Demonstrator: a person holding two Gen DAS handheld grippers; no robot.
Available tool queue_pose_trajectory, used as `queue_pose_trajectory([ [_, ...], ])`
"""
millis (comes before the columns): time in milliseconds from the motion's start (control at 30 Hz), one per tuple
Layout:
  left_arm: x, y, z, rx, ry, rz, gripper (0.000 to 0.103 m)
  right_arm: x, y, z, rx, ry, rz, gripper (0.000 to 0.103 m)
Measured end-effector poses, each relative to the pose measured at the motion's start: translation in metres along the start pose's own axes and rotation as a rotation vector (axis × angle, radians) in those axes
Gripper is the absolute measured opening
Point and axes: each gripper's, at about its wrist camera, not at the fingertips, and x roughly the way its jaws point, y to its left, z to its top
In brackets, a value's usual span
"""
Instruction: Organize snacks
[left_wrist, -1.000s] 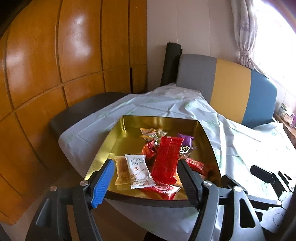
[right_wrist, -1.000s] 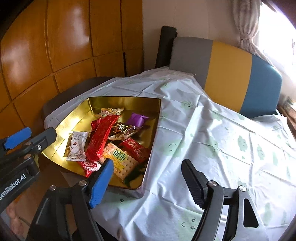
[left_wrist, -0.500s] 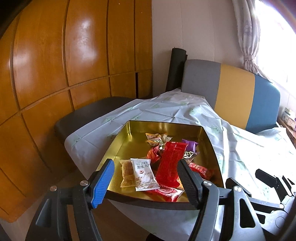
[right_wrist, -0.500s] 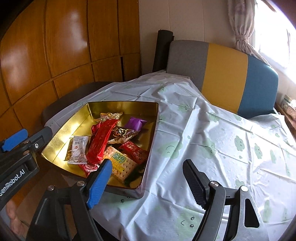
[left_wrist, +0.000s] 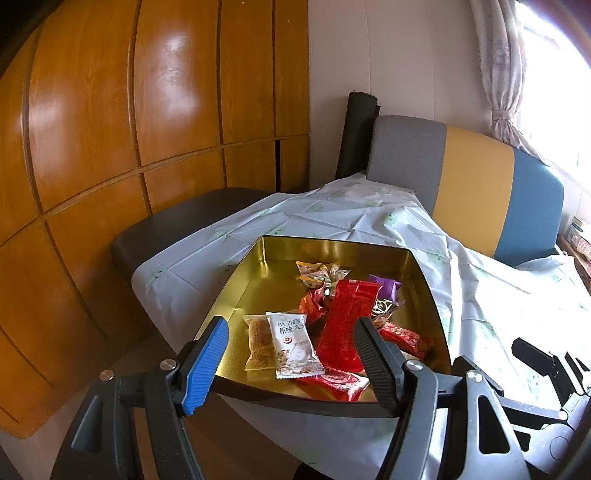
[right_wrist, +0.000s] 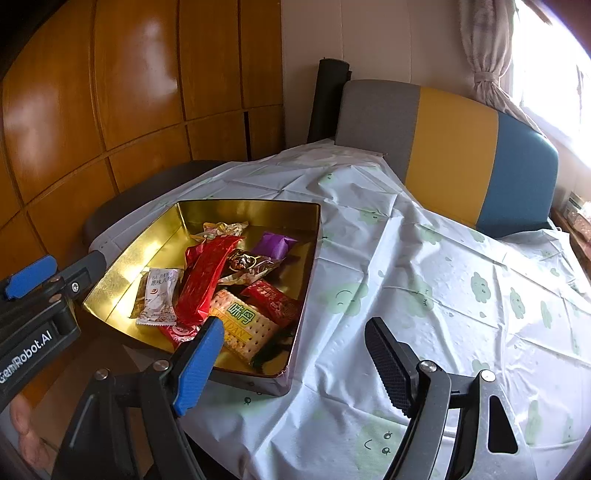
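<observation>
Gold tin (right_wrist: 110, 288) sits at the near-left corner of the bench (right_wrist: 424, 280), on a pale cloth w/ green cloud faces. We hold our left tool (left_wrist: 291, 354) over the tin's near rim, fingers apart, nothing btwn them. Our right tool (right_wrist: 291, 354) hangs over the cloth just right of the tin, fingers also apart, empty. Snacks are all inside the tin: long red packet (right_wrist: 207, 280) across the middle, white packet (right_wrist: 159, 295) to its left, cracker pack (right_wrist: 243, 325) at the near side, purple sweet (right_wrist: 275, 243) toward the far right. Striped grey, yellow & blue chair back (right_wrist: 454, 155) stands beyond the bench.
</observation>
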Motion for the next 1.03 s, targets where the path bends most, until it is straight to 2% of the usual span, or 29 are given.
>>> queue_pose_trajectory([
  [700,-0.0030,0.0017,-0.0015,0.004,-0.005,0.018,0.071,-0.0008,0.0023,-0.0020,-0.008,0.000,0.002,0.080],
  [767,-0.0029,0.0011,-0.0018,0.005,-0.003,0.009,0.069,-0.0011,0.0020,-0.0025,-0.008,0.000,0.003,0.081],
  [900,-0.0038,-0.0003,-0.0020,0.010,-0.017,-0.004,0.055,-0.0007,0.0007,-0.0028,-0.006,0.001,0.003,0.081],
  [1033,-0.0026,0.0013,-0.0014,0.000,-0.015,-0.009,0.055,-0.0008,-0.0008,-0.0027,-0.003,-0.001,0.000,0.081],
])
